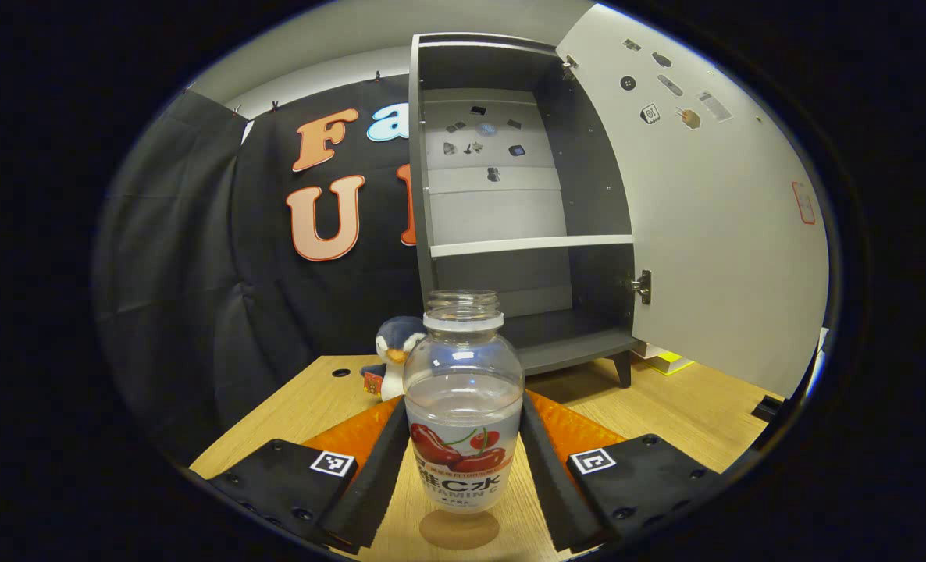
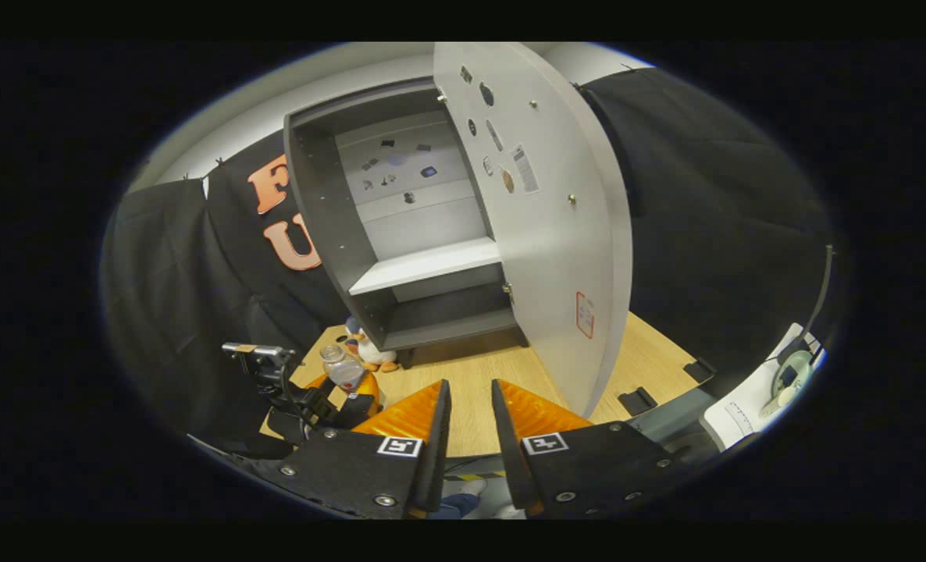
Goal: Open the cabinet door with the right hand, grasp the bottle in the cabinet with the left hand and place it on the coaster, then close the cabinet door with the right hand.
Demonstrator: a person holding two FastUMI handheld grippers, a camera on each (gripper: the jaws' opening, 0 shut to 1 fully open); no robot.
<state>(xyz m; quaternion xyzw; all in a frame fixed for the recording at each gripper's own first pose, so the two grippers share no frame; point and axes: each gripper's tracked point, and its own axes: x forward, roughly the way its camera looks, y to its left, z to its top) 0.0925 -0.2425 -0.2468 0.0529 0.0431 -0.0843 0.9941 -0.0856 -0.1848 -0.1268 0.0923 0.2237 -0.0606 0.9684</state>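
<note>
A clear, capless bottle [image 1: 463, 390] with a cherry label hangs just above the wooden table, and my left gripper [image 1: 463, 402] is shut on its body. Right under it lies a round brown coaster [image 1: 459, 528], partly hidden by the bottle. Behind stands the grey cabinet [image 1: 596, 179] with its pale door [image 1: 713, 234] swung wide open to the right. In the right gripper view my right gripper [image 2: 469, 384] is narrowly open and holds nothing, a little in front of the door's [image 2: 541, 234] free edge. The left gripper [image 2: 338, 402] with the bottle [image 2: 343, 367] shows at the lower left there.
A penguin plush toy [image 1: 394, 351] sits on the table [image 1: 689, 406] left of the cabinet's foot. The cabinet shelves [image 2: 424, 265] are bare. A yellow-and-white object [image 1: 666, 361] lies behind the door's lower edge. White equipment [image 2: 775, 390] stands off the table's right side.
</note>
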